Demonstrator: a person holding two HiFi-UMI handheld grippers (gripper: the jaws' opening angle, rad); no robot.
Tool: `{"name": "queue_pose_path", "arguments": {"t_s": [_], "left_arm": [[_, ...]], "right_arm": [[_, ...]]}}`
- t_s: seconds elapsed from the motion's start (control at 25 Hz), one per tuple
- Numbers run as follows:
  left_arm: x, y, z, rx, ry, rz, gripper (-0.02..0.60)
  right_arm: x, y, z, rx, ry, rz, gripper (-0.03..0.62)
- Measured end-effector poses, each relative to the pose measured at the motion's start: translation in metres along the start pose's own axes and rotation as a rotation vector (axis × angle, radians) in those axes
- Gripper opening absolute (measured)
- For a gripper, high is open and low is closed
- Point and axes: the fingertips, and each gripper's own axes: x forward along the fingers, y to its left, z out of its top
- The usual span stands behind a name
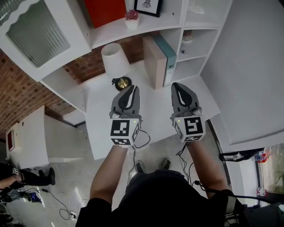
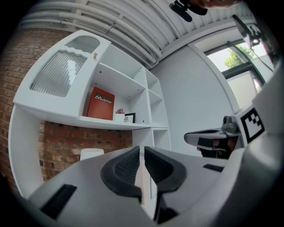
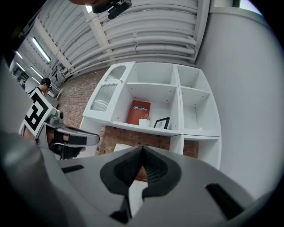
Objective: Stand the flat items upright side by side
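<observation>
Two flat items stand upright side by side at the back of the white desk (image 1: 155,111): a beige folder (image 1: 154,62) and, touching its right side, a teal-spined binder (image 1: 168,57). My left gripper (image 1: 131,88) hovers over the desk in front of them and a little to the left, shut with nothing between its fingers. My right gripper (image 1: 178,86) hangs level with it on the right, also shut and empty. In the left gripper view the left gripper (image 2: 142,153) has its pads almost touching. The right gripper (image 3: 142,150) is pressed closed in its own view.
A lamp with a white shade (image 1: 115,57) and brass base (image 1: 123,82) stands just beyond the left gripper. On the shelf above are a red book (image 1: 105,11), a small potted plant (image 1: 132,19) and a framed picture (image 1: 148,6). Open cubbies (image 1: 191,66) lie to the right.
</observation>
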Motion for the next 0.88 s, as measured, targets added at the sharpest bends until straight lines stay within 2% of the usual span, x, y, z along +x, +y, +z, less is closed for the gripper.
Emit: {"name": "queue_pose_path", "arguments": {"t_s": [0.28,0.88], "left_arm": [[-0.003,-0.004,-0.001,-0.028,0.000,0.027,0.035],[-0.013,-0.011,0.006,-0.029,-0.014,0.018,0.035]], "right_arm": [[-0.007,-0.008,0.001,0.003,-0.009,0.007,0.000],[-0.017,-0.005,0.007,0.017,-0.022,0.005,0.000]]}}
